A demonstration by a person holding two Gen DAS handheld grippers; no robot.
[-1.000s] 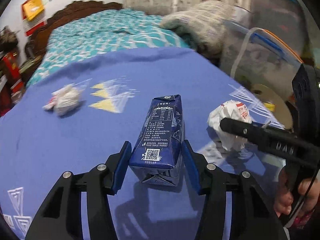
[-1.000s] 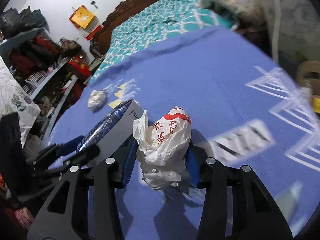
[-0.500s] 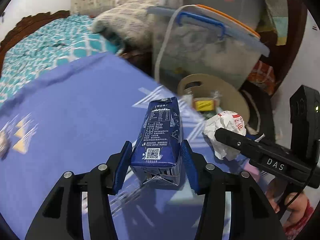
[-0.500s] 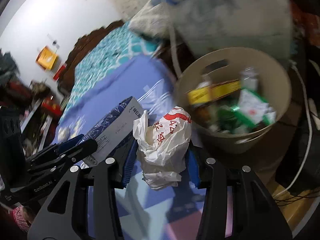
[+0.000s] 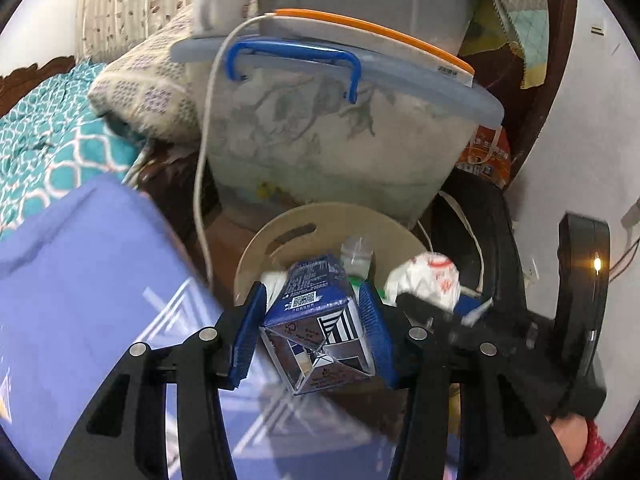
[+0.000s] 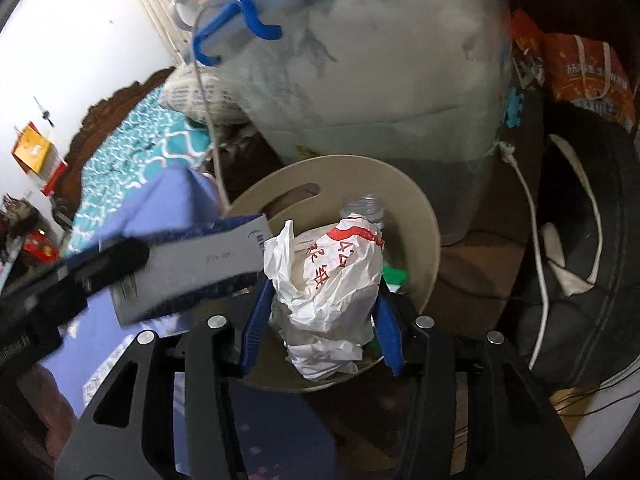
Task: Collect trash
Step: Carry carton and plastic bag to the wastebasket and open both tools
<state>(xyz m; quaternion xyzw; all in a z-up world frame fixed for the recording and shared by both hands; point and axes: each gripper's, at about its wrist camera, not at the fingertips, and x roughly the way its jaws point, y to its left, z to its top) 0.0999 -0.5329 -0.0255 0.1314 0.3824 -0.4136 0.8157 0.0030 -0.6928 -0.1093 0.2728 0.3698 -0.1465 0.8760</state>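
Note:
My left gripper (image 5: 312, 332) is shut on a dark blue drink carton (image 5: 320, 320), tipped forward so its folded bottom faces the camera. It hangs over the near rim of a beige round bin (image 5: 280, 232). My right gripper (image 6: 320, 320) is shut on a crumpled white wrapper with red print (image 6: 332, 280), held over the same bin (image 6: 424, 220), which holds a plastic bottle and other trash. The wrapper also shows in the left wrist view (image 5: 428, 280). The carton shows in the right wrist view (image 6: 192, 264), to the left of the wrapper.
A blue-purple cloth-covered table (image 5: 80, 280) lies left of the bin. A large translucent storage box with a blue handle (image 5: 328, 140) stands right behind the bin. A white cable (image 5: 200, 168) hangs beside it. A dark bag (image 6: 580, 240) lies to the right.
Both grippers have swung right, off the table and over the bin. The carton has tipped forward. Both holds are unchanged.

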